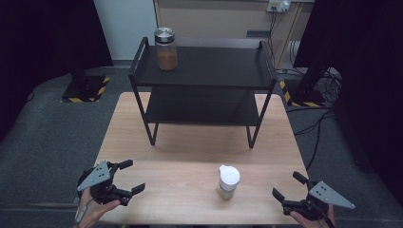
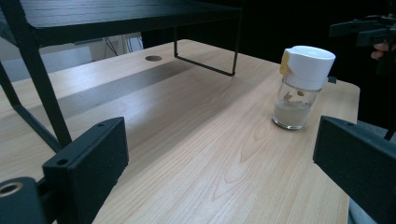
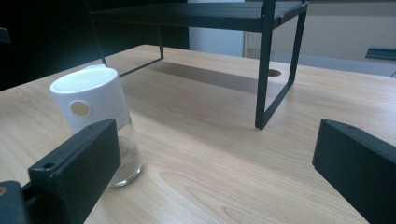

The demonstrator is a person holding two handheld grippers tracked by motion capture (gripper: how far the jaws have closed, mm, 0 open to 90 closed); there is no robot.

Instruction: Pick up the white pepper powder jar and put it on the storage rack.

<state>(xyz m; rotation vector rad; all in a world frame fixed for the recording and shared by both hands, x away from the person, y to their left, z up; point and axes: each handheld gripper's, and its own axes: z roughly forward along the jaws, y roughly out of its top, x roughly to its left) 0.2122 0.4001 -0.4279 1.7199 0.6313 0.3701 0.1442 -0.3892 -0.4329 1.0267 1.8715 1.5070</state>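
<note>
While both grippers are hovering at near counter (image 1: 190, 166) edge, white-capped jar (image 1: 228, 181) is standing upright between them, nearer right gripper (image 1: 289, 187); left gripper (image 1: 129, 176) is sitting at near-left corner, fingers spread wide, gripping nothing; right gripper is sitting at near-right corner, fingers likewise wide, empty; bare wood is lying open around jar; black shelf rack (image 1: 204, 80) is occupying far half, steel-lidded jar (image 1: 166, 48) on top tier's left end.
</note>
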